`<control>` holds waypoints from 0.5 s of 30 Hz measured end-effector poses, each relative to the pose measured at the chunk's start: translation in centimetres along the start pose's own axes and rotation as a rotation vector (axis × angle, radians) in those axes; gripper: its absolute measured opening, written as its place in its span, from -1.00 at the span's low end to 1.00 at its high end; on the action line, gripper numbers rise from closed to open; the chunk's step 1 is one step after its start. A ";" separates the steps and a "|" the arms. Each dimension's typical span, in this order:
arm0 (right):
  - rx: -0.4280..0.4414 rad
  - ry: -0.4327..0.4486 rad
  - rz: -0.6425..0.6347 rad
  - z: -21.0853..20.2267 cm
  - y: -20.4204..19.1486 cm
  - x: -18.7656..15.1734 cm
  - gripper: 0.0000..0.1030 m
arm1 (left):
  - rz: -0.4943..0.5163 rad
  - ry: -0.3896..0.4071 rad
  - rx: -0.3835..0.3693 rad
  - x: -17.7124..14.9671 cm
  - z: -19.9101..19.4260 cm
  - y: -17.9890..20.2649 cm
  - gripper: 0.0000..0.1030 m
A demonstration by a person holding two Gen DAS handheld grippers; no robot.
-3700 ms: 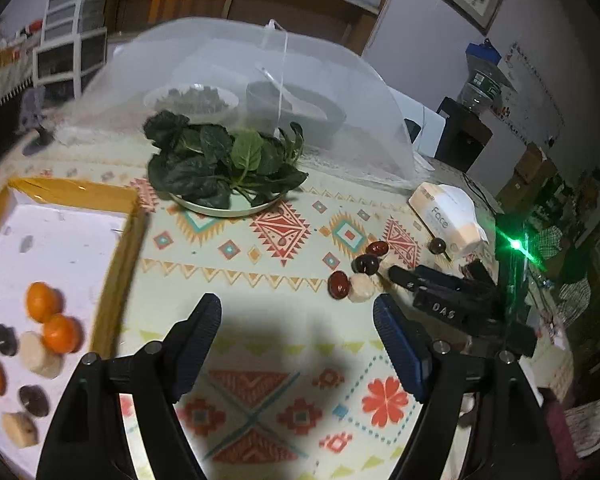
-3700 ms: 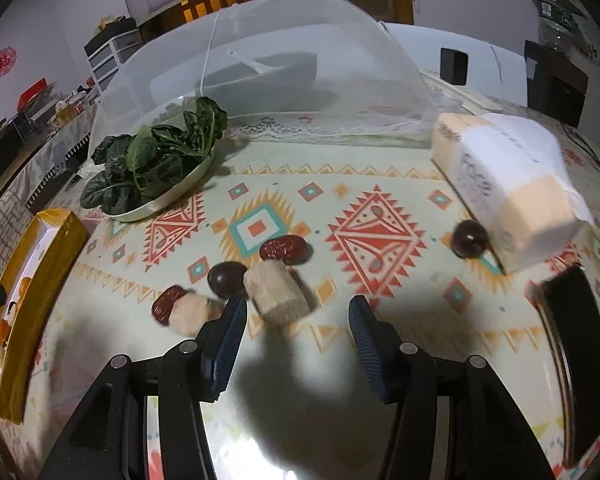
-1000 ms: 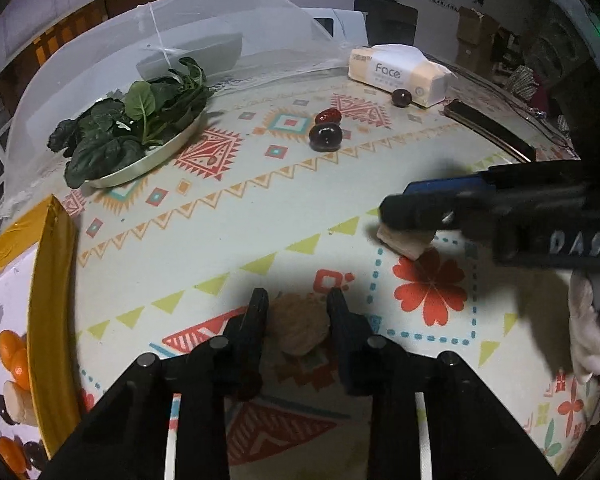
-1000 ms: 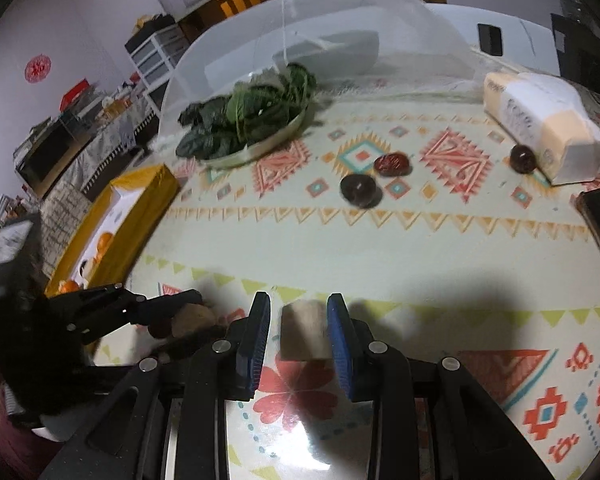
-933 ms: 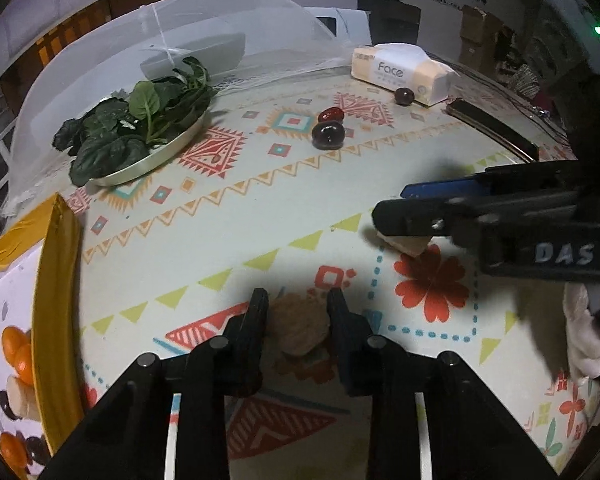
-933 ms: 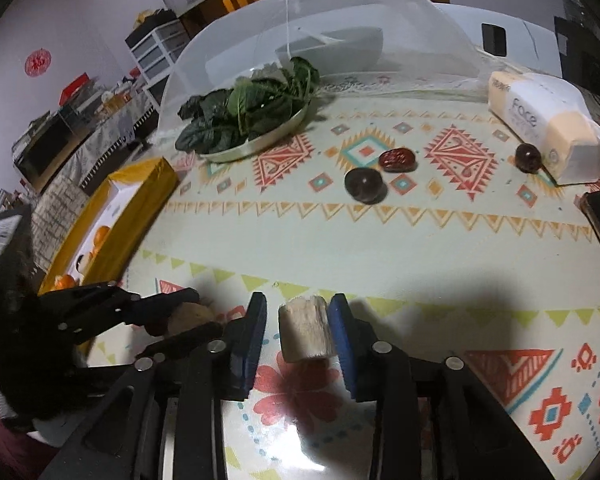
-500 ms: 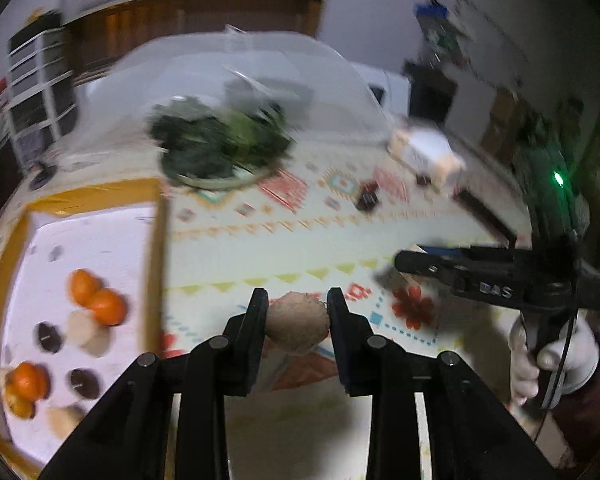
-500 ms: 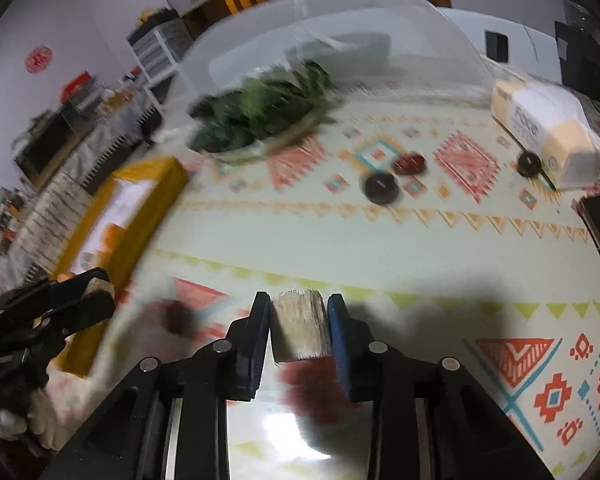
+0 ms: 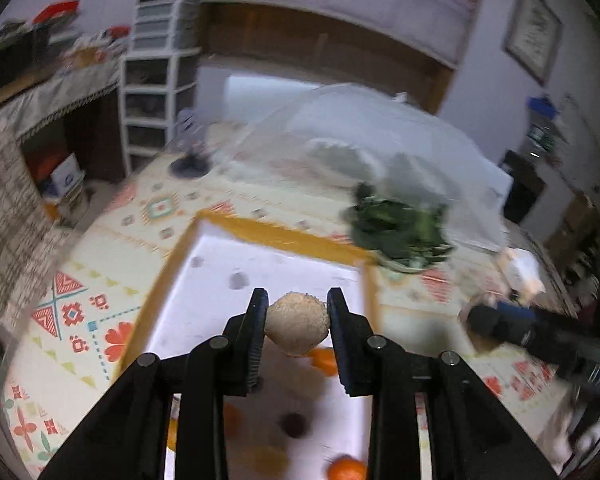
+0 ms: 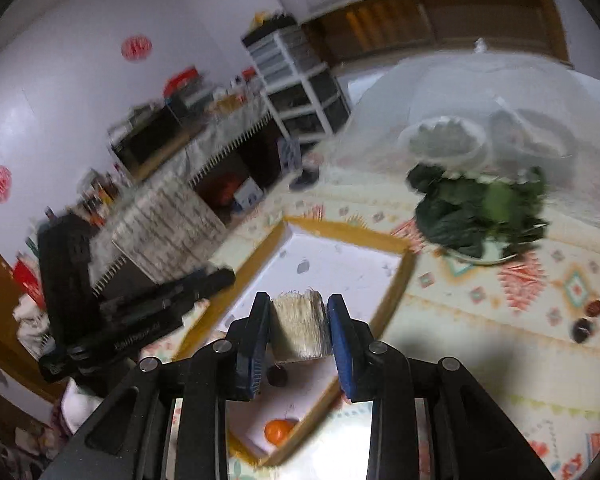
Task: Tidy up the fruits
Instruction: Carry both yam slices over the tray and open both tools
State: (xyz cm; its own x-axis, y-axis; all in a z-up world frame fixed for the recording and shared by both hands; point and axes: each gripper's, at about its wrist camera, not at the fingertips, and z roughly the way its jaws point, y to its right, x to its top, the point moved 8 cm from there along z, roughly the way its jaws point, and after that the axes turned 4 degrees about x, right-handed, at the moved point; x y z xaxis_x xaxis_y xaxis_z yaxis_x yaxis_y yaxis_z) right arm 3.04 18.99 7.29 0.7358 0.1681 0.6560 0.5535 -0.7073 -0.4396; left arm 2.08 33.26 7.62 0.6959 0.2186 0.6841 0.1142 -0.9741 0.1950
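The left tool (image 9: 298, 322) grips one round tan fruit (image 9: 298, 328) between its two pads, held above the white floor of the single yellow-rimmed tray (image 9: 278, 236). The right tool (image 10: 299, 326) clamps one pale, squarish cut piece (image 10: 298, 330), also over the tray. Blur makes the tray's contents hard to count: in the left view about three orange fruits (image 9: 346, 468) and one dark round fruit (image 9: 294, 424) show. Out on the patterned worktop (image 10: 500, 344) lie two dark fruits (image 10: 582, 328), close together. One plate of leafy greens (image 10: 480, 216) sits beside one mesh food cover (image 10: 480, 92).
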 end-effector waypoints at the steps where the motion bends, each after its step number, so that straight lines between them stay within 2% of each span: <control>1: -0.021 -0.022 -0.003 1.7 0.2 -0.3 -0.38 | -0.022 -0.019 0.013 -0.1 1.3 -1.2 -0.43; 5: -0.085 -0.099 0.010 7.5 2.0 -1.3 -0.38 | -0.076 -0.082 0.027 -1.2 5.0 -4.4 -0.43; 8: -0.118 -0.131 0.023 10.2 3.4 -1.6 -0.38 | -0.104 -0.111 0.016 -1.7 6.8 -5.6 -0.43; 12: -0.164 -0.146 -0.001 11.9 4.4 -1.4 -0.38 | -0.108 -0.127 0.009 -2.1 7.9 -5.8 -0.43; 15: -0.172 -0.140 -0.003 12.7 4.7 -1.3 -0.38 | -0.114 -0.123 -0.002 -1.9 7.9 -5.7 -0.26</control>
State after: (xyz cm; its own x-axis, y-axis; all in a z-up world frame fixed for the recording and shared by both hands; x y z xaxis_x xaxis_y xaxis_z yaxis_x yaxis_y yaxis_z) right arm 9.61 24.16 -3.38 0.7876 0.2558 0.5605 0.4901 -0.8114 -0.3183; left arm 5.71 37.90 -0.40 0.7600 0.3188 0.5664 0.1962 -0.9433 0.2677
